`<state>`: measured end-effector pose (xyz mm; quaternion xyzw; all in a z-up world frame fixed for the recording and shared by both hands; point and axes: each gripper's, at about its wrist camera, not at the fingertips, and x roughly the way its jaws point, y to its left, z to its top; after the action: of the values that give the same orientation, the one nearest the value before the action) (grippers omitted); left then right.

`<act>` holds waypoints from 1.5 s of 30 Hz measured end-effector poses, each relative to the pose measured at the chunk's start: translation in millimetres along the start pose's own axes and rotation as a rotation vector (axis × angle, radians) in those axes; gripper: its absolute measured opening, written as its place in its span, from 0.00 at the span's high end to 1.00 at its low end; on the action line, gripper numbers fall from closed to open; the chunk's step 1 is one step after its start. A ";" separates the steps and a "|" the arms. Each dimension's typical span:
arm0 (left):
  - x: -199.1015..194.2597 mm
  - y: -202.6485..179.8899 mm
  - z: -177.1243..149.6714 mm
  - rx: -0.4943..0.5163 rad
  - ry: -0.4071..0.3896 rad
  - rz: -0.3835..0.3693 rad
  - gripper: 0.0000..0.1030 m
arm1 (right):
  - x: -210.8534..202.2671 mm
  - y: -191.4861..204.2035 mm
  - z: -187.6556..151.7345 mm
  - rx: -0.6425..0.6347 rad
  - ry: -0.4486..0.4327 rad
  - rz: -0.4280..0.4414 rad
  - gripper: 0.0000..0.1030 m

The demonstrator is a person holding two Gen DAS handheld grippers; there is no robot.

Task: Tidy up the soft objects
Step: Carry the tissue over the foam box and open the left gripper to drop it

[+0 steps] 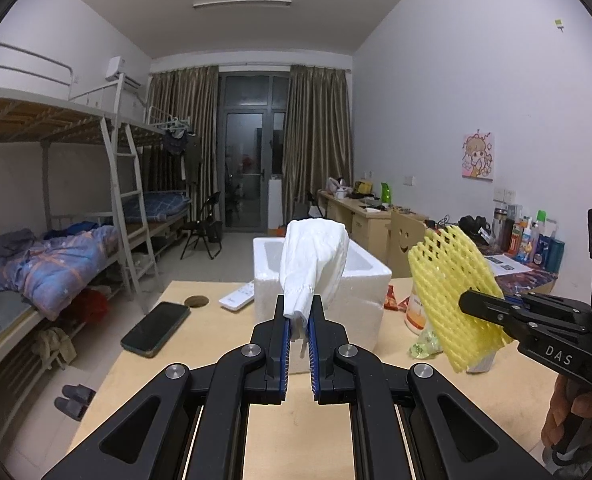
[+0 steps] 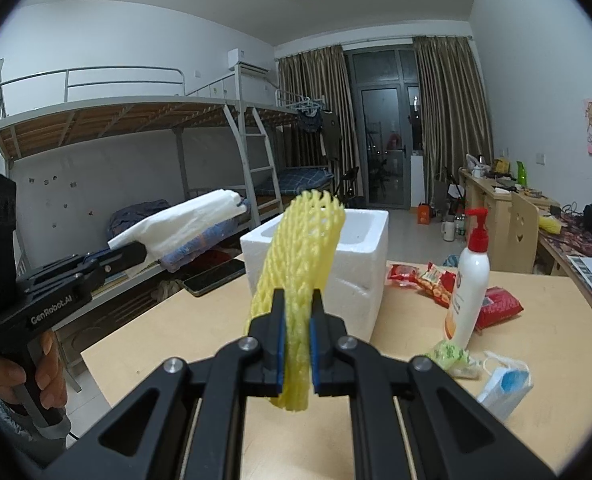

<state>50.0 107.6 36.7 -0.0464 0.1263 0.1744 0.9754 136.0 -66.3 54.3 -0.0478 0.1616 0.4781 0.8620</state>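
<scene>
Table [image 2: 407, 360]: pale wood, broad bare surface directly below both sets of jaws; its left edge drops to open floor, its far edge lies behind the box.

Foam box [image 1: 365, 280]: white, open-topped, standing on the table just ahead of both grippers; rim unobstructed, bare table on its near side.

White plastic bag [image 1: 313, 264]: bunched, pinched at its lower end between the closed jaws of the left gripper [image 1: 299, 322], rising above them in front of the box.

Yellow foam net sleeve [image 2: 299, 280]: clamped by the right gripper [image 2: 298, 312], jaws nearly closed on it; ends project above and below the pads.

Lotion pump bottle [image 2: 469, 280]: upright, right of the right jaws.

Phone [image 1: 156, 328]: flat, left of the left jaws, near the table edge.

Red snack packets [image 2: 427, 280]: beyond the bottle.

Face mask [image 2: 505, 388]: low right, near the edge.
</scene>
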 end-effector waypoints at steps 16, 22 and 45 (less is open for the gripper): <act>38.8 8.9 42.6 0.002 0.012 0.005 0.92 | 26.4 -2.2 48.8 -0.025 -0.020 0.032 0.88; 59.1 13.4 54.5 -0.002 0.024 -0.004 0.92 | 41.9 -7.2 58.8 -0.025 -0.002 0.033 0.88; 132.8 9.5 77.3 0.011 0.065 -0.028 0.92 | 81.7 -26.3 75.4 -0.023 0.026 -0.017 0.88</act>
<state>185.0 170.6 75.8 -0.0484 0.1585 0.1586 0.9733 215.7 3.6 97.0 -0.0653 0.1670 0.4717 0.8633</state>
